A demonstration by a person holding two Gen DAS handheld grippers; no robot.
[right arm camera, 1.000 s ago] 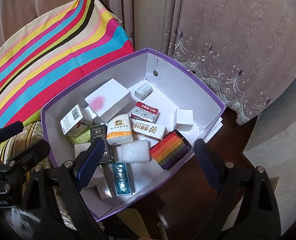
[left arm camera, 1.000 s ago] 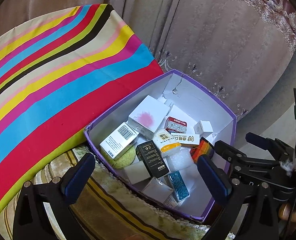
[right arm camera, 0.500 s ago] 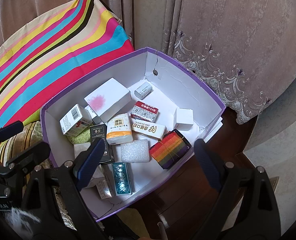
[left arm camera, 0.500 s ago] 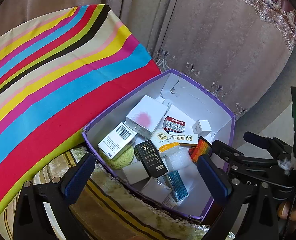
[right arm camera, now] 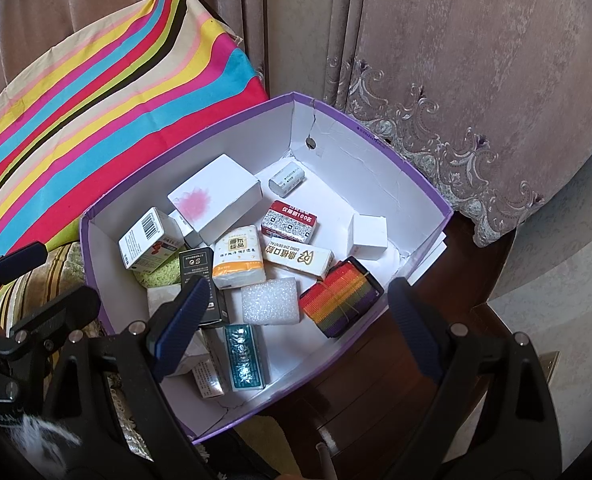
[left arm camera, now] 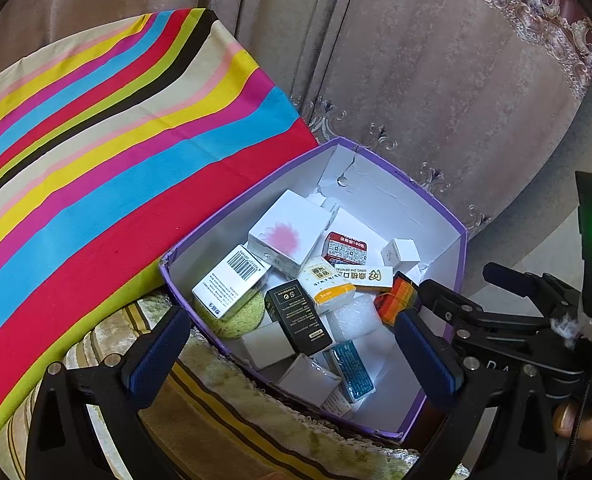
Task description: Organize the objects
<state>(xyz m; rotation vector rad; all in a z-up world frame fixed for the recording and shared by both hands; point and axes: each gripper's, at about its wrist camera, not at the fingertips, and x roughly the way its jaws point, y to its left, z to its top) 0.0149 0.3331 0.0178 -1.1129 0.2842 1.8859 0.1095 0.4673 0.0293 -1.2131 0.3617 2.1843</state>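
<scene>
A purple-edged white cardboard box (right arm camera: 399, 168) (left arm camera: 451, 248) holds several small packs: a white box with a pink blot (right arm camera: 216, 198) (left arm camera: 290, 234), a barcode box (right arm camera: 150, 238) (left arm camera: 230, 280), a tissue pack (right arm camera: 238, 256), a black box (left arm camera: 297, 316), a foam block (right arm camera: 270, 300), a rainbow block (right arm camera: 341, 298), a teal pack (right arm camera: 244, 356). My left gripper (left arm camera: 292, 356) is open and empty above the box's near-left side. My right gripper (right arm camera: 296, 332) is open and empty above the box's near edge.
A striped cushion (left arm camera: 96, 168) (right arm camera: 96, 92) leans behind the box at left. A green-gold woven cloth (left arm camera: 216, 420) lies under the box. Dark wooden furniture (right arm camera: 375, 392) is under its right end. Curtains (right arm camera: 475, 60) hang close behind.
Both grippers have shifted very slightly; the box sits a touch lower-left in the views. Nothing in the box has moved.
</scene>
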